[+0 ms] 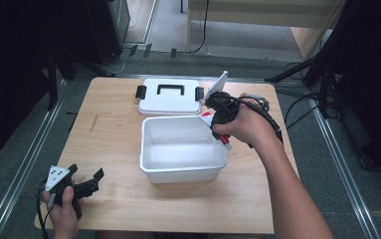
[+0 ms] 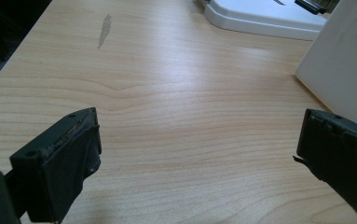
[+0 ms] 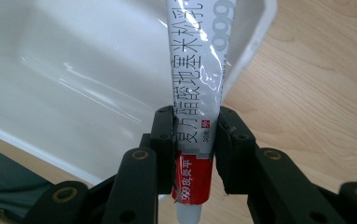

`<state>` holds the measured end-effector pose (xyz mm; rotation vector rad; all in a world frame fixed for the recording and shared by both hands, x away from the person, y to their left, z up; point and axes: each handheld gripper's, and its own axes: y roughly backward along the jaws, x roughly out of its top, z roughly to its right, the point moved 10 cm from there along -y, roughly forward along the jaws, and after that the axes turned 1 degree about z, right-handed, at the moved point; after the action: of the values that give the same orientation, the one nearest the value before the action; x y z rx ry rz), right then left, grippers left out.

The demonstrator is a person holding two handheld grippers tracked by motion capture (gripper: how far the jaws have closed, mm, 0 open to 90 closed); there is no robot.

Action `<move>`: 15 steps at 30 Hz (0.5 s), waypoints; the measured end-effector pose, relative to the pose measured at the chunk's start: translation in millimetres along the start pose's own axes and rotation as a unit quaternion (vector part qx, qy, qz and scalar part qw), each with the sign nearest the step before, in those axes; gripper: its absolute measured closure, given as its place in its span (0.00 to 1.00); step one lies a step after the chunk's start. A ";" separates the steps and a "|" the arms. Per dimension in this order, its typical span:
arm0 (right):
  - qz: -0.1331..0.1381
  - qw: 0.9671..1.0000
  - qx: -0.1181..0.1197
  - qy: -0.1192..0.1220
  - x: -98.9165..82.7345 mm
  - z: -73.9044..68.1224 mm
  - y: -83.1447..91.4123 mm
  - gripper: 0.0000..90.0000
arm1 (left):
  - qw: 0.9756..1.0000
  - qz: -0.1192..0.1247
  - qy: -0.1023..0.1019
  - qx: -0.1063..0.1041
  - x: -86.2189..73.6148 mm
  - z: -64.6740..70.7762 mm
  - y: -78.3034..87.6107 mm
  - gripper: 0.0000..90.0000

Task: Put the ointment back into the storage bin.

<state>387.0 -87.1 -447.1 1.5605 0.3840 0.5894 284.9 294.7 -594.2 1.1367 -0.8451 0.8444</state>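
- High view. Right tongs point(image 1: 217, 118): held over the far right corner of the white tub point(image 1: 183, 148), clamped on a tube point(image 1: 220, 134) with white body and red end. The tube's long axis crosses the tub's right rim at a slant, one end over the corner, the red end out over the counter point(image 1: 113, 149). Tub: open, interior looks empty. Its lid point(image 1: 170, 97), white with a black handle and black side clips, lies flat just behind the tub. A small white slanted item point(image 1: 217, 85) stands beside the lid; kind cannot be told. Left tongs point(image 1: 84, 185): near the front left corner of the counter, well apart from the tub, holding nothing.
- Left gripper view. Left tongs point(image 2: 199, 149): jaws spread wide, bare wood between them. Tub wall point(image 2: 344, 70) at right, lid point(image 2: 264, 16) farther off.
- Right gripper view. Right tongs point(image 3: 195, 140): jaws closed on the tube point(image 3: 199, 74) near its capped red end, tube running straight away from the jaws along their line. Its far end reaches over the tub rim point(image 3: 250, 51); the tub floor point(image 3: 73, 56) lies to the left, counter to the right.
- Judgement: the right hand is the nearer; the tube lies across the rim, so moving it left over the interior would put it in the tub.
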 end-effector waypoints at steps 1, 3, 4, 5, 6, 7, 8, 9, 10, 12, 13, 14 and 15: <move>0.000 1.000 0.000 0.000 0.0 0.0 0.0 0.80 | 1.000 0.000 0.001 0.000 0.0 0.1 -0.1 0.00; 0.002 1.000 0.008 0.001 3.7 -5.3 -1.9 0.80 | 1.000 0.000 0.000 0.000 0.0 0.1 -0.1 0.00; 0.002 1.000 0.009 0.004 4.9 -6.9 -2.9 0.80 | 1.000 0.000 0.000 0.000 0.0 0.2 -0.1 0.00; 0.001 1.000 0.012 0.006 6.7 -9.4 -5.1 0.80 | 1.000 0.000 0.000 0.000 -0.1 0.1 0.0 0.00; 0.000 1.000 0.012 0.008 8.0 -10.7 -7.1 0.80 | 1.000 0.000 0.001 -0.001 0.0 0.2 0.0 0.00; -0.001 1.000 0.012 0.011 9.2 -11.7 -9.0 0.80 | 1.000 0.000 0.001 -0.001 0.0 0.1 -0.1 0.00; -0.003 1.000 0.011 0.016 10.1 -12.4 -10.8 0.80 | 1.000 0.000 0.002 -0.001 0.0 0.1 -0.1 0.00; -0.005 1.000 0.013 0.016 11.5 -14.8 -13.1 0.80 | 1.000 0.000 0.002 -0.001 0.0 0.1 -0.1 0.00; -0.003 1.000 0.015 0.020 13.4 -16.3 -14.9 0.80 | 1.000 0.000 0.001 -0.001 0.0 0.1 -0.1 0.00; 0.000 0.999 0.012 0.029 15.9 -17.5 -17.1 0.80 | 1.000 0.000 0.001 -0.001 0.0 0.2 -0.2 0.00; 0.002 0.999 0.011 0.033 16.9 -18.1 -18.2 0.80 | 1.000 0.000 0.001 -0.001 -0.1 0.1 -0.2 0.00; 0.004 0.999 0.013 0.035 17.7 -19.1 -19.6 0.80 | 1.000 0.000 0.001 -0.001 0.0 0.1 -0.2 0.00; 0.002 0.999 0.012 0.040 18.1 -19.7 -21.4 0.80 | 1.000 0.000 0.001 -0.001 0.0 0.1 -0.2 0.00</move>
<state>392.5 -59.0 -465.8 1.5642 0.4496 0.6528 285.1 294.6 -594.3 1.1334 -0.8436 0.8439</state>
